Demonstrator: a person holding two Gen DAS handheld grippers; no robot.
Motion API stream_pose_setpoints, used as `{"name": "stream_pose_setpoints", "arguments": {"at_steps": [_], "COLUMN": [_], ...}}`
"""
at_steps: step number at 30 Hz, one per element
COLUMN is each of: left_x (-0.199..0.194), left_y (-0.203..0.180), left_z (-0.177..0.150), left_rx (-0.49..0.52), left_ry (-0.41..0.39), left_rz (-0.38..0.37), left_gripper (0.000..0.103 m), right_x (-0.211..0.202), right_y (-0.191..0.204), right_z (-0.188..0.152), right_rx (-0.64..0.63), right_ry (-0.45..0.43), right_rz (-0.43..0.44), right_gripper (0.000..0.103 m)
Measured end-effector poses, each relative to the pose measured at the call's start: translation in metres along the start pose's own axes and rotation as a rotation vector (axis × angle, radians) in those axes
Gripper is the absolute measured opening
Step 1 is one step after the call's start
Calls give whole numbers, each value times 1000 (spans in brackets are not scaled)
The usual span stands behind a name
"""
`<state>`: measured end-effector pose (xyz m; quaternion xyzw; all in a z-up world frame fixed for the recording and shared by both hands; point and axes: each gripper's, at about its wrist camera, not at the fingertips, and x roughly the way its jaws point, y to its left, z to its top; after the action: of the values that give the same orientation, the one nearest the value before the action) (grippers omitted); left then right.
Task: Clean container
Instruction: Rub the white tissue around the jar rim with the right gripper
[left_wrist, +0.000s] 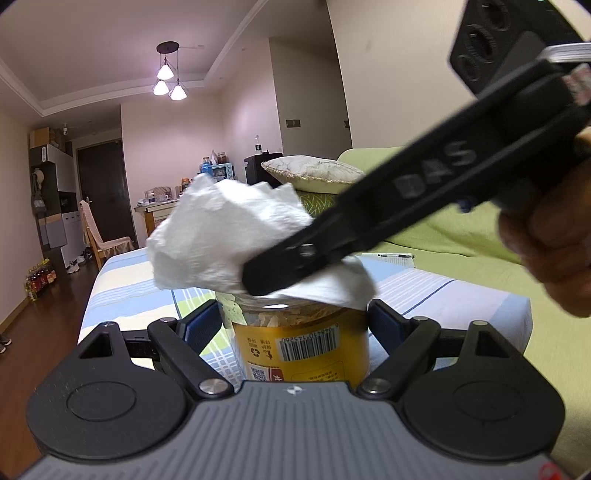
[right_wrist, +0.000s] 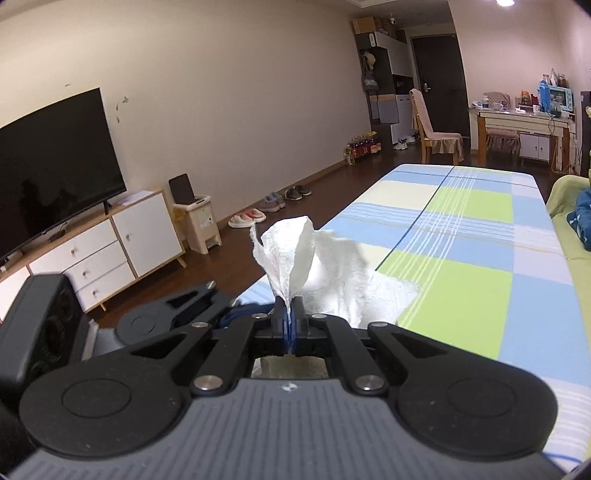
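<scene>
Gripping the jar (left_wrist: 303, 343) between my left gripper (left_wrist: 295, 325) pads steadies it above the checked table (left_wrist: 122, 288), so my right gripper (right_wrist: 290, 317), clenched on a tissue (right_wrist: 295, 254), can wipe its open mouth without tipping it.

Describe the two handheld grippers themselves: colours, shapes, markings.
Both are black linkage tools with silver pivot pins, round side discs and a ribbed grey top plate. The left gripper has blue pads. The right gripper has blue pads too; its arm reads "DAS" in the left wrist view.
</scene>
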<state>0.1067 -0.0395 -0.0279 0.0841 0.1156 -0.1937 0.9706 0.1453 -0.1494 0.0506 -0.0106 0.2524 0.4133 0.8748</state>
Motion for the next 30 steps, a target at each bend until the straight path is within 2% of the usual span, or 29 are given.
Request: {"name": "stream_pose_setpoints", "arguments": {"at_steps": [7, 11, 15, 20, 26, 30], "left_x": [-1, 1, 2, 6, 7, 1], "left_y": [0, 1, 2, 5, 3, 4], "left_z": [2, 3, 2, 10, 13, 14], "left_rx": [-6, -7, -7, -8, -8, -9], "left_ry": [-4, -5, -7, -3, 2, 3], "left_rz": [-1, -5, -5, -3, -1, -2], "left_gripper": [86, 86, 86, 86, 86, 86], "right_x": [-10, -26, -33, -20, 0, 3], "right_y": [-16, -15, 0, 13, 2, -8], "right_z": [1, -4, -10, -8, 2, 4], "right_rx": [-20, -23, -31, -51, -14, -14], "right_ry": [2, 15, 26, 23, 8, -7], "right_rz": [-77, -81, -29, -15, 5, -37], "right_gripper": [0, 0, 0, 1, 0, 0]}}
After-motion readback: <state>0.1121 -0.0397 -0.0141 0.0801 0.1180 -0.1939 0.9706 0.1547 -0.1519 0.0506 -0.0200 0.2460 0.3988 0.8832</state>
